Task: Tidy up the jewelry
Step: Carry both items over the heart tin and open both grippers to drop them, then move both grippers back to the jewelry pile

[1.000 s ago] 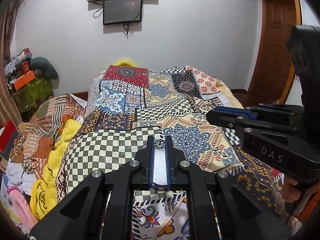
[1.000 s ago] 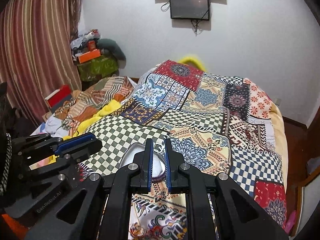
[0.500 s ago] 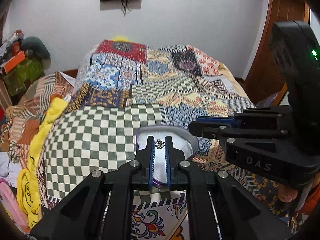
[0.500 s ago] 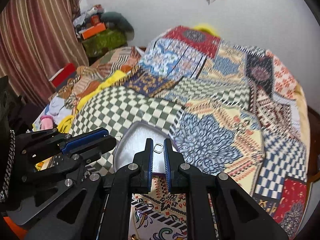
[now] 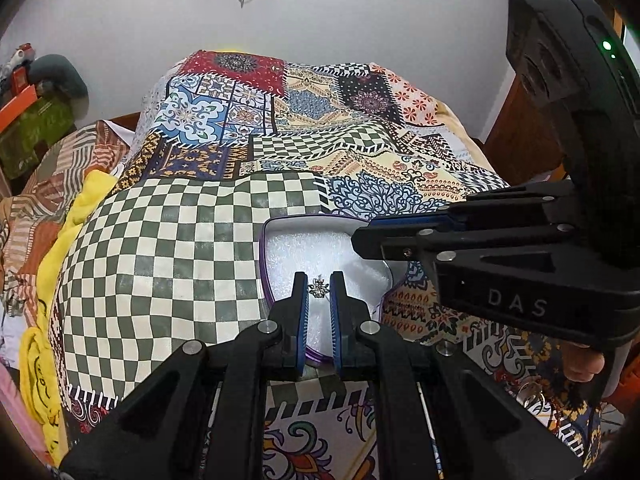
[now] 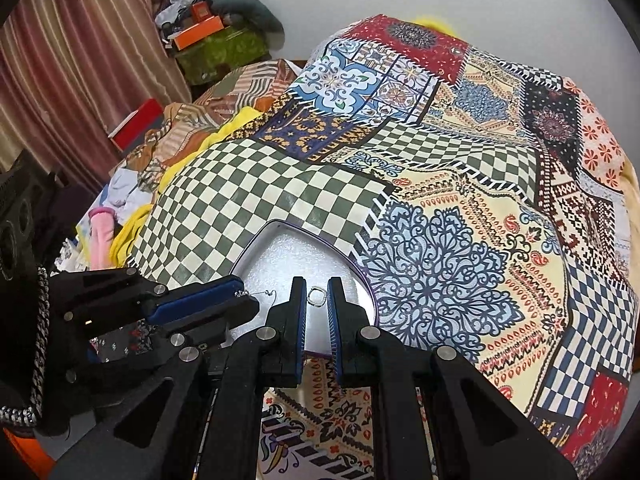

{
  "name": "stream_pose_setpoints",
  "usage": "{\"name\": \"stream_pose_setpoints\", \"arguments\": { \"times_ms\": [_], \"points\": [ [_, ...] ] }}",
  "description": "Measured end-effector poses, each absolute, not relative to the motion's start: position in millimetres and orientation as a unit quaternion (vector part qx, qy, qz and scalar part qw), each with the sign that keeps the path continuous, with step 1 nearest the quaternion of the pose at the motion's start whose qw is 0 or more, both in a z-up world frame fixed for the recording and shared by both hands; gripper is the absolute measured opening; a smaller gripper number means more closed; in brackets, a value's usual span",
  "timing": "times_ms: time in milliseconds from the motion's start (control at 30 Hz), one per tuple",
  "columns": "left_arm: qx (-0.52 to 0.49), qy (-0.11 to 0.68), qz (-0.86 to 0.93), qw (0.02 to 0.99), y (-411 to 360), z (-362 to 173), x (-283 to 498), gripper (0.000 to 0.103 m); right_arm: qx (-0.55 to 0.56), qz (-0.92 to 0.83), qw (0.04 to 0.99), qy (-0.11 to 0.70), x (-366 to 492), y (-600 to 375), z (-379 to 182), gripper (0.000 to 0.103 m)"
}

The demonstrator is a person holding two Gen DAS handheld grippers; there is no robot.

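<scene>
A heart-shaped jewelry box with a purple rim and white foam lining lies open on the patchwork bedspread; it also shows in the right wrist view. My left gripper is shut on a small silver flower earring and holds it over the foam. From the right wrist view the left gripper shows the earring's hook wire sticking out. My right gripper is shut on a small silver ring over the box; in the left wrist view the right gripper reaches in from the right.
The patchwork bedspread covers the bed. A yellow cloth and piled clothes lie along the left side. A curtain and stacked boxes stand at the far left. A wooden door is at the right.
Both grippers have tilted down and come closer to the open box, each still holding its piece. The box now fills more of both views.
</scene>
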State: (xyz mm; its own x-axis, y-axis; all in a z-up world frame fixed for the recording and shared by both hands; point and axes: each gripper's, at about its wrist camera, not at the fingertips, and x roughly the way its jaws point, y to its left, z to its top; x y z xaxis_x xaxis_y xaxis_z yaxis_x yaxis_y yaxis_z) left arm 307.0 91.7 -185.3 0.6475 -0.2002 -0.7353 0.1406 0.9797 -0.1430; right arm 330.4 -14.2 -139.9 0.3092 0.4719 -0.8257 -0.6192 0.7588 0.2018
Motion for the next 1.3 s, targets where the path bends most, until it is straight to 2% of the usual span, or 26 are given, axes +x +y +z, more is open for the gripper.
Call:
{"name": "stream_pose_setpoints", "arguments": {
  "times_ms": [233, 300, 367, 433, 467, 533, 1100, 1300],
  "points": [
    [-0.033, 0.410, -0.081, 0.908, 94, -184, 303, 0.009, -0.089, 0.348, 0.796, 0.487, 330, -9, -142, 0.009],
    [-0.029, 0.413, -0.078, 0.907, 94, -184, 301, 0.010, -0.096, 0.346, 0.798, 0.484, 328, -8, -141, 0.012],
    [-0.027, 0.415, -0.073, 0.906, 94, -182, 298, 0.013, -0.098, 0.345, 0.800, 0.481, 326, -9, -138, 0.020],
    [-0.027, 0.413, -0.070, 0.908, 95, -179, 295, 0.027, -0.099, 0.342, 0.804, 0.476, 324, -12, -134, 0.027],
    [-0.027, 0.408, -0.067, 0.910, 96, -176, 292, 0.030, -0.099, 0.340, 0.807, 0.473, 322, -13, -132, 0.030],
    [-0.025, 0.400, -0.062, 0.914, 97, -169, 287, 0.034, -0.099, 0.336, 0.813, 0.466, 319, -16, -126, 0.030],
    [-0.025, 0.373, -0.044, 0.927, 93, -117, 246, 0.034, -0.061, 0.308, 0.850, 0.423, 276, -57, -75, 0.030],
    [-0.025, 0.377, -0.044, 0.925, 86, -117, 225, 0.039, -0.068, 0.296, 0.859, 0.411, 251, -72, -71, 0.030]
  ]
}}
